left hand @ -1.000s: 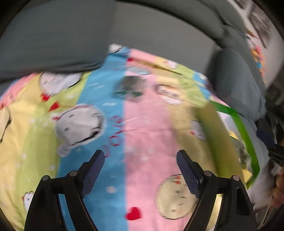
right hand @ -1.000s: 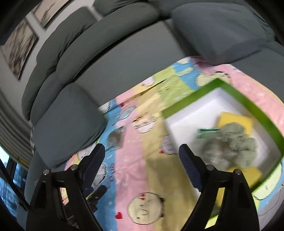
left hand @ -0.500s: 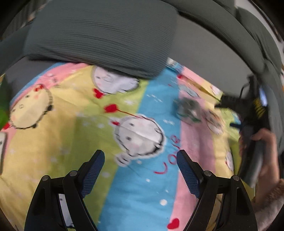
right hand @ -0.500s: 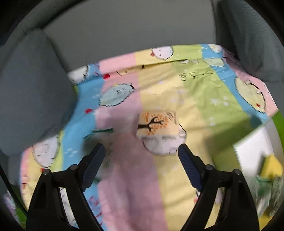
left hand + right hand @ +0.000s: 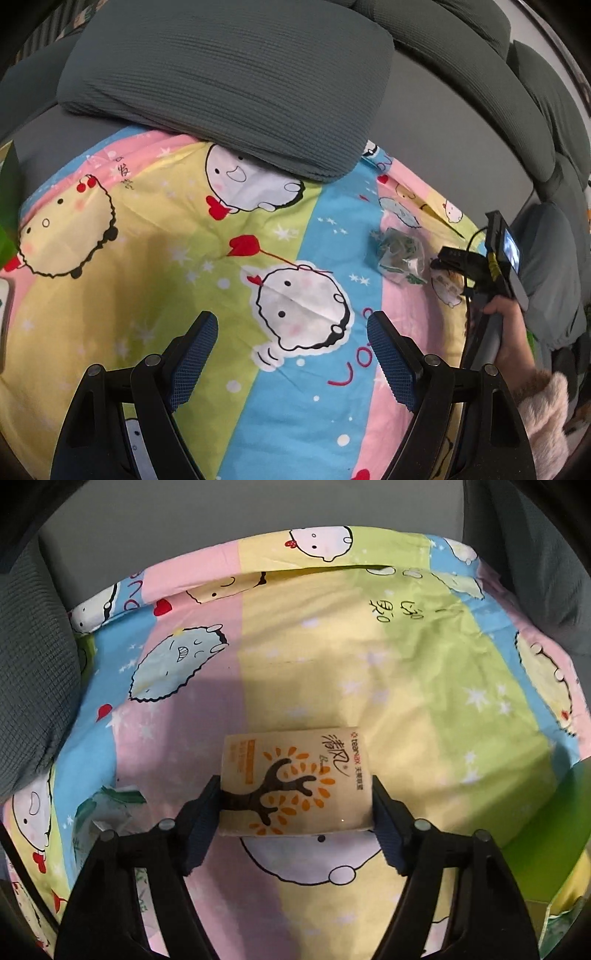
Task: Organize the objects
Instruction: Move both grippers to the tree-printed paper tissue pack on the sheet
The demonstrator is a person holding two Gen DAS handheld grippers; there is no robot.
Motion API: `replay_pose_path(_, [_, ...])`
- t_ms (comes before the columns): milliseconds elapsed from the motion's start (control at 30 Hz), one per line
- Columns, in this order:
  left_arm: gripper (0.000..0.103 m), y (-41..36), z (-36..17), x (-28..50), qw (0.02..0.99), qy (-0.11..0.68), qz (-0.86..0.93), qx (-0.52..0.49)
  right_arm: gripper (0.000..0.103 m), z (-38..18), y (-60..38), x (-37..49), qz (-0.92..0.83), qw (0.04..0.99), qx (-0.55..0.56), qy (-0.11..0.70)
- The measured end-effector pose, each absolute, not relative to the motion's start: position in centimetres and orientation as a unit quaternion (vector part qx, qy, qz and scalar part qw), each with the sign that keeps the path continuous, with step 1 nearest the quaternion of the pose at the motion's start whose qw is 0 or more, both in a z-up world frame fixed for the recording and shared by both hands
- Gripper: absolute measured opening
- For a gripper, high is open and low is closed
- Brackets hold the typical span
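Note:
In the right wrist view a cream tissue pack [image 5: 293, 781] with an orange tree print lies on the cartoon blanket [image 5: 406, 672]. My right gripper [image 5: 293, 816] straddles it, both pads touching its sides. A clear wrapped green packet [image 5: 107, 812] lies to its left; it also shows in the left wrist view [image 5: 400, 254], far right. My left gripper [image 5: 291, 354] is open and empty above the blanket [image 5: 147, 258]. The right gripper's body and the hand holding it [image 5: 495, 280] show at the right edge there.
A grey cushion [image 5: 229, 81] lies on the blanket's far edge, with the grey sofa back [image 5: 461, 122] behind. Another cushion [image 5: 33, 672] is at left in the right wrist view. A green box edge [image 5: 546, 812] sits at lower right.
My right gripper has moved forward and down onto the tissue pack, which now sits between its pads. My left gripper has drifted slightly, staying open.

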State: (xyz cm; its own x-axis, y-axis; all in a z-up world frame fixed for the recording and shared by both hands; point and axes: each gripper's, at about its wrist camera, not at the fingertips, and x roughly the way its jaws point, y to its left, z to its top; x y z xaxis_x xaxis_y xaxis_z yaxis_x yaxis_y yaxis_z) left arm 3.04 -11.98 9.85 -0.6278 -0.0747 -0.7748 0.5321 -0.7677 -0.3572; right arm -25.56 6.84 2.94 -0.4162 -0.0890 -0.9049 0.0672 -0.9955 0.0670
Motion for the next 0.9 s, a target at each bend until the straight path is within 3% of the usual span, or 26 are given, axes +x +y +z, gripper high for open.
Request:
replay_pose_path(200, [0.084,-11.5,9.3,2.6,0.173,0.285,-0.85,0.407,0.072,4.3,7.5,-21.3,-0.837,0.075,0.542,-0.002])
replay_pose_path(367, [0.084,-11.2,8.5,2.3,0.169,0.28,-0.846,0.421,0.072,4.7,8.6,-15.0,-0.81,0.165,0.562,-0.026])
replay_pose_path(533, [0.084,-10.5,7.6,2.2,0.147,0.292,-0.839,0.436,0.073,4.2,8.4,-8.0,-0.792,0.191,0.579,0.026])
replay_pose_path(700, [0.084,-9.4,6.9,2.3,0.121,0.3,-0.832,0.451,0.077,3.8,7.9,-2.7,-0.788,0.232,0.571,0.01])
replay_pose_path(800, [0.084,-8.5,6.8,2.6,0.104,0.3,-0.831,0.457,0.081,3.4,7.2,-1.9,-0.784,0.228,0.577,0.03])
replay_pose_path(900, [0.084,-7.8,6.9,2.8,0.086,0.302,-0.833,0.456,0.084,4.0,7.7,-1.9,-0.785,0.258,0.564,0.0])
